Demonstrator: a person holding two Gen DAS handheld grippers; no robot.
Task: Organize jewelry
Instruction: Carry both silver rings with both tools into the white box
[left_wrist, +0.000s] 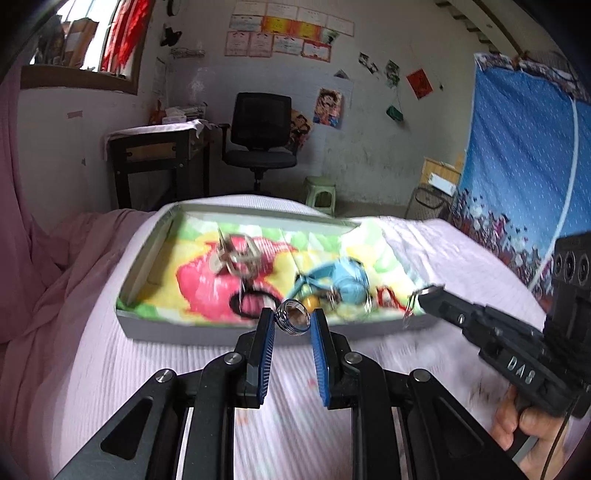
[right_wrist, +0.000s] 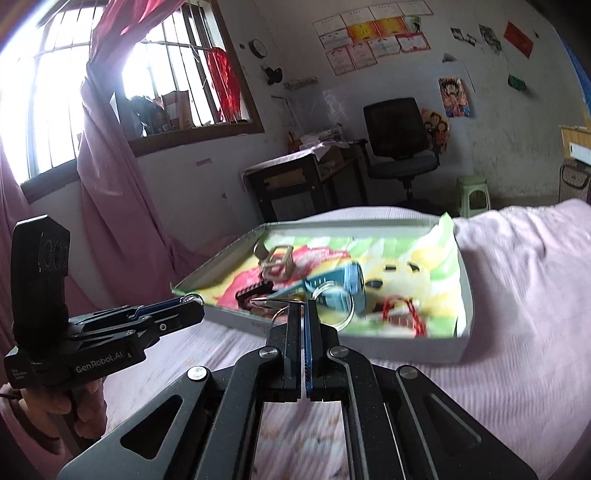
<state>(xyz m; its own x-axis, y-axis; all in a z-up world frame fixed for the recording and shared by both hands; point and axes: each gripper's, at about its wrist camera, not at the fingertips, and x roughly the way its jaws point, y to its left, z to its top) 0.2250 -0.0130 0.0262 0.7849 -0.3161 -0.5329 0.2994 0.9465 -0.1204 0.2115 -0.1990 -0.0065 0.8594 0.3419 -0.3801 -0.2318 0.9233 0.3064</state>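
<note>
In the left wrist view the left gripper (left_wrist: 293, 319) fills the bottom centre, aimed forward and slightly down over the pink bedspread (left_wrist: 92, 350). Its blue pads (left_wrist: 266, 332) stand a little apart and clamp a banded silver ring (left_wrist: 294, 318) between them, just in front of the near wall of the grey tray (left_wrist: 207, 334).

At the lower right of that frame a hand (left_wrist: 524, 428) grips the handle of the right gripper (left_wrist: 430, 292), which slants up and left toward the tray's near right corner; a thin wire loop (left_wrist: 409, 314) hangs from its tip.

From the right wrist view, the right gripper's jaws at bottom centre are pressed together, pinching the thin wire loop (right_wrist: 284, 314) at the tips.

The tray sits mid-frame, lined with a bright cartoon-print cloth (right_wrist: 417, 258). On it lie a metal buckle-like piece (right_wrist: 277, 264), a light blue item (right_wrist: 343, 288) and a red cord (right_wrist: 400, 314), all blurred.
</note>
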